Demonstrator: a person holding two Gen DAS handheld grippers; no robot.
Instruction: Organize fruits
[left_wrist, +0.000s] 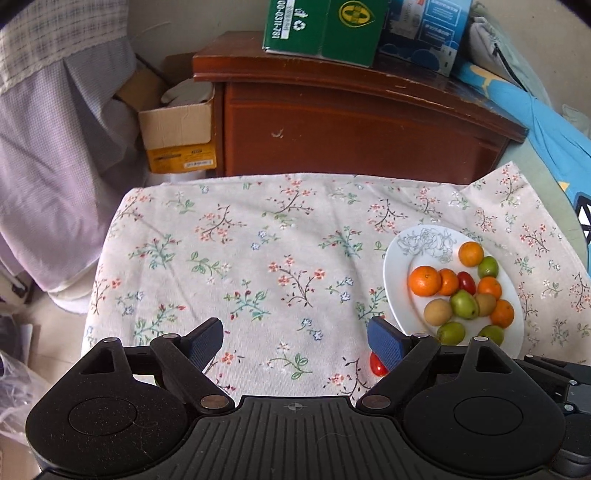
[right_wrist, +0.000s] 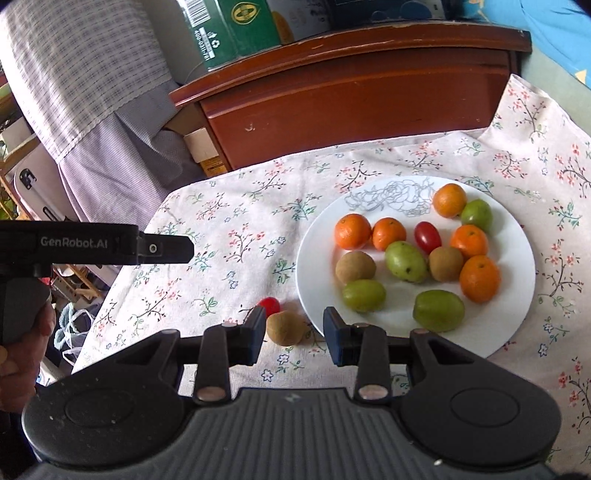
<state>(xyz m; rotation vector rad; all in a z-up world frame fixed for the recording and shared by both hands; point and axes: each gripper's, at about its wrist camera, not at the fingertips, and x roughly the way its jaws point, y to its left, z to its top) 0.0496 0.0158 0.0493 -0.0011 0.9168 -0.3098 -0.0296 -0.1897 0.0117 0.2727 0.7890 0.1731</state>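
The left tongs (left_wrist: 295, 343) stand wide open over the flowered cloth (left_wrist: 236, 258) on the tabletop, gripping nothing. A red cherry tomato (left_wrist: 377, 364) lies just under and behind their right pad, half hidden by it. From here, a blind closing could nip the tomato off-centre and squash it or flick it across the cloth.

Further right, the right tongs (right_wrist: 294, 338) are partly open with a brown kiwi-like fruit (right_wrist: 286, 328) lying in the gap between the pads. The pads do not appear to press on it, so it rests loose on the cloth. The same tomato (right_wrist: 269, 305) sits just beyond the left pad, touching or nearly touching the brown fruit. Closing now could nudge that tomato away.

Immediately right of these tongs lies the white plate (right_wrist: 517, 295), carrying 11 fruits. The right pad sits close to its rim, so a sideways sweep could knock the plate and set the round fruits rolling.
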